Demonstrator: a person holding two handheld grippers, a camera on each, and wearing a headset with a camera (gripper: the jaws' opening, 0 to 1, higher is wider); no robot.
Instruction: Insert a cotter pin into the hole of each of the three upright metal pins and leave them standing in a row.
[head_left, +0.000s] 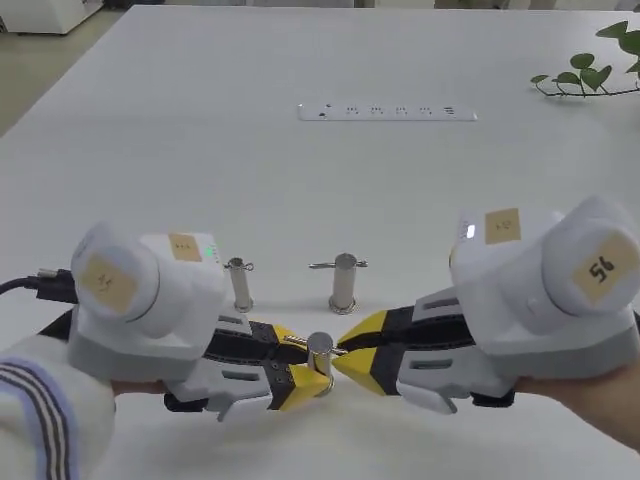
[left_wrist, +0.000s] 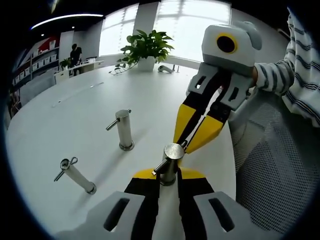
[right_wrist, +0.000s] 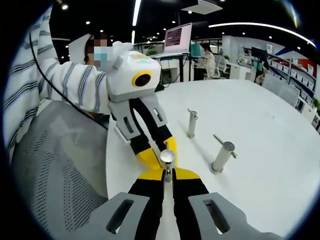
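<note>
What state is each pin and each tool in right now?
Slim pin: upright, cotter pin fitted.
Thick pin: upright, cotter pin fitted.
Near pin: upright, clamped.
Last cotter pin: through near pin's hole.
Left tool: shut on near pin.
Right tool: shut on last cotter pin.

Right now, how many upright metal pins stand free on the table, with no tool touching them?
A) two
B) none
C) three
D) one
A: the left pin and the middle pin stand alone farther back, while the near pin is gripped by the left tool, and the right tool holds a cotter pin at its head.
</note>
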